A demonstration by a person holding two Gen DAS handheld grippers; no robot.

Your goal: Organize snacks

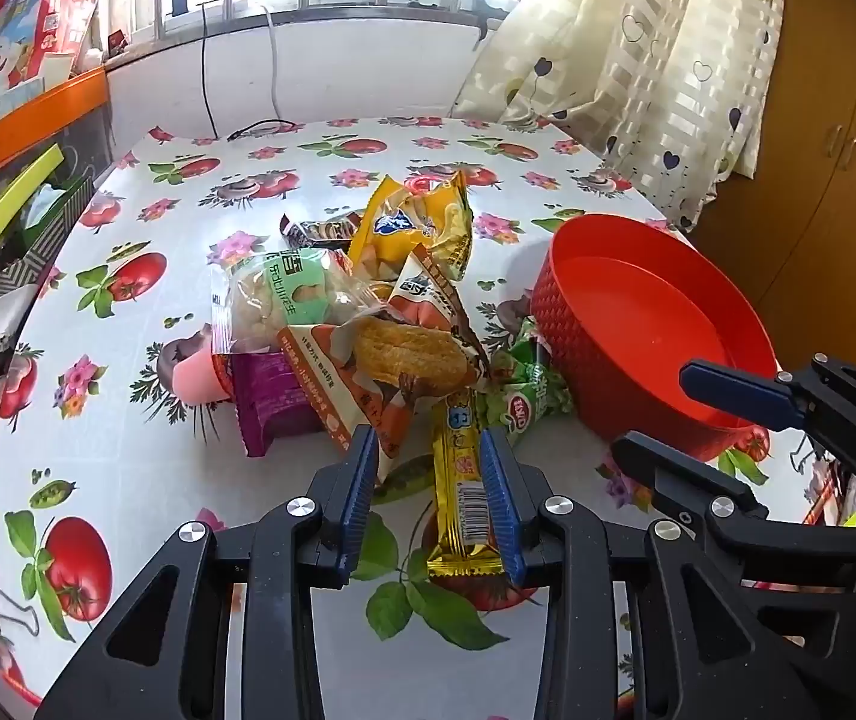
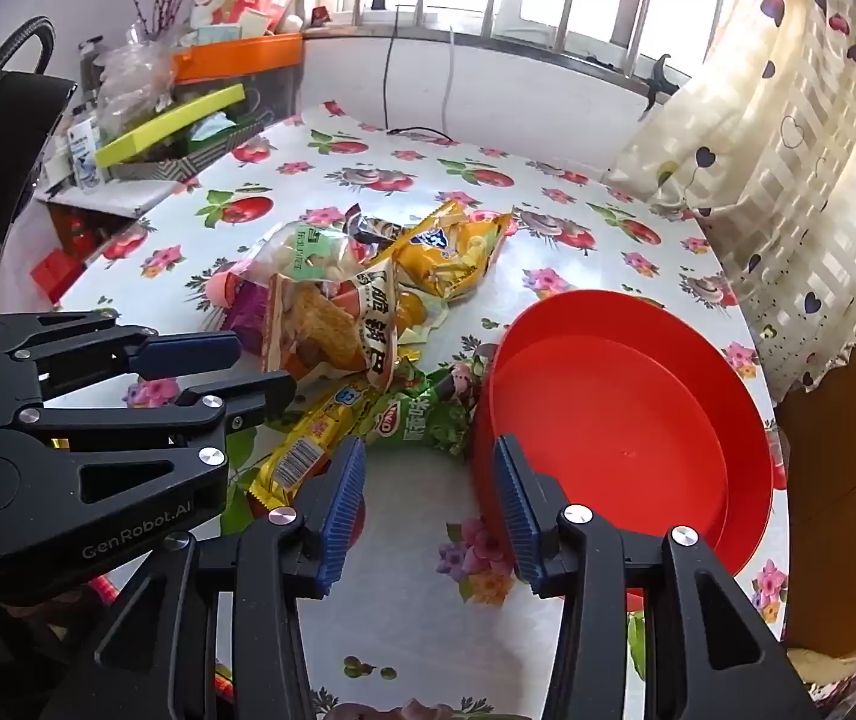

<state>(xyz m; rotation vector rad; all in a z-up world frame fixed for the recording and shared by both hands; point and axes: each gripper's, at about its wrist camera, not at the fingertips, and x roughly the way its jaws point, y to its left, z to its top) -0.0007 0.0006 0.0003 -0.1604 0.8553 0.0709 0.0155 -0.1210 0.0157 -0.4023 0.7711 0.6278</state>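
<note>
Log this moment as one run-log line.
left gripper: open around gold snack bar | right gripper: open, empty | red bowl: empty

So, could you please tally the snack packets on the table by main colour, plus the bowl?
Yellow or gold packets: 2
Green packets: 2
Orange-brown packets: 1
Purple packets: 1
Dark brown packets: 1
Red plastic bowls: 1
Total: 8

The purple packet (image 1: 275, 402) lies half hidden under the snack pile (image 1: 368, 312)

Snack packets (image 1: 368, 312) lie heaped beside the empty red bowl (image 1: 656, 324).
</note>
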